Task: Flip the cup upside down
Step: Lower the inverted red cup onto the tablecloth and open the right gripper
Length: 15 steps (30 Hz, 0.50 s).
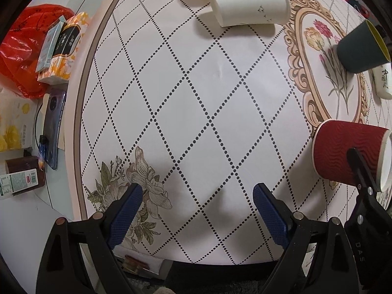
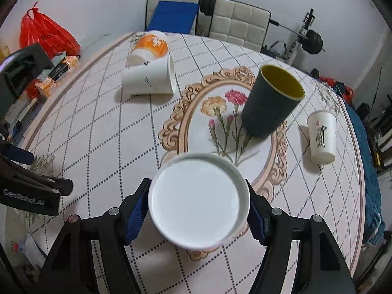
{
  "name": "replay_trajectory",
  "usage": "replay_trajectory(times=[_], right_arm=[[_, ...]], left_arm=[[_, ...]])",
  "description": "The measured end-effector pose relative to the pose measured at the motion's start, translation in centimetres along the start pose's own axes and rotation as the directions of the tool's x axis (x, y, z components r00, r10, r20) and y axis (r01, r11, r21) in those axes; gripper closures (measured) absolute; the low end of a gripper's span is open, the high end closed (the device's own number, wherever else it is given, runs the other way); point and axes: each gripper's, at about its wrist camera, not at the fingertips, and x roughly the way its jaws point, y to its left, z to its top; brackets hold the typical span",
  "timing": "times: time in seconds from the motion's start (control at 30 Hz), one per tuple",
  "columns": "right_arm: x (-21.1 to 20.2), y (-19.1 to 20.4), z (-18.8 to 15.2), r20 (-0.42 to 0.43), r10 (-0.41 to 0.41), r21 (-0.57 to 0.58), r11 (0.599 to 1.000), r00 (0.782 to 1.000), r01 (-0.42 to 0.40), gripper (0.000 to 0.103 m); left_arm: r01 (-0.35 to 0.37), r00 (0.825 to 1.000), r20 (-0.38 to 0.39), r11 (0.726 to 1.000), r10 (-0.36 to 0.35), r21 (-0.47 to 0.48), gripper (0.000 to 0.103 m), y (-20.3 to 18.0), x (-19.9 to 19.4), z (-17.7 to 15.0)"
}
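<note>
Red ribbed cup (image 1: 348,152) clamped in right gripper (image 2: 199,205), held above the table (image 1: 196,112).
Cup's long axis runs sideways, white end toward right wrist camera; left gripper (image 1: 197,210) gapes, idle, beside the cup.

Ribbed matt red paper cup (image 1: 348,152) by the glossy printed tablecloth's (image 1: 196,98) frame; textured blue gripper pads (image 1: 127,210).

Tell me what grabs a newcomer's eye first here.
The red ribbed paper cup, clamped base-up in the right gripper over the round patterned table. Behind it, a dark cup with yellow lining stands upright on the flower medallion.
</note>
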Motion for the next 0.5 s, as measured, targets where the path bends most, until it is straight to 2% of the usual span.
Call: replay_trajectory(times=[0.2, 0.3, 0.33, 0.43, 0.47, 0.5], right_arm=[[-0.8, -0.5, -0.3, -0.044, -0.01, 0.062, 0.998, 0.999, 0.012, 0.03], [-1.7, -1.1, -0.3, -0.086, -0.01, 0.114, 0.993, 0.996, 0.02, 0.013], [-2.1, -1.4, -0.4, -0.094, -0.004, 0.134, 0.991, 0.996, 0.016, 0.01], [-4.0, -2.5, -0.8, -0.119, 0.009, 0.195, 0.981, 0.993, 0.014, 0.009], [-4.8, -3.0, -1.0, -0.118, 0.01, 0.214, 0.977, 0.993, 0.016, 0.008], [-6.0, -3.6, -1.2, -0.117, 0.007, 0.239, 0.971, 0.993, 0.022, 0.008]], left_arm=[[0.004, 0.998, 0.066, 0.999, -0.006, 0.041, 0.011, -1.0, -2.1, -1.4], [-0.001, 0.992, 0.124, 0.999, -0.006, 0.054, 0.011, -1.4, -4.4, -2.1], [0.0, 0.991, 0.137, 0.998, -0.008, 0.056, 0.011, -1.4, -5.1, -2.1], [-0.001, 0.983, 0.183, 0.998, -0.01, 0.063, 0.009, -1.6, -7.4, -2.4], [0.0, 0.98, 0.198, 0.998, -0.013, 0.063, 0.003, -1.5, -7.9, -2.5], [0.005, 0.977, 0.212, 0.998, -0.018, 0.065, 0.002, -1.6, -8.7, -2.7]])
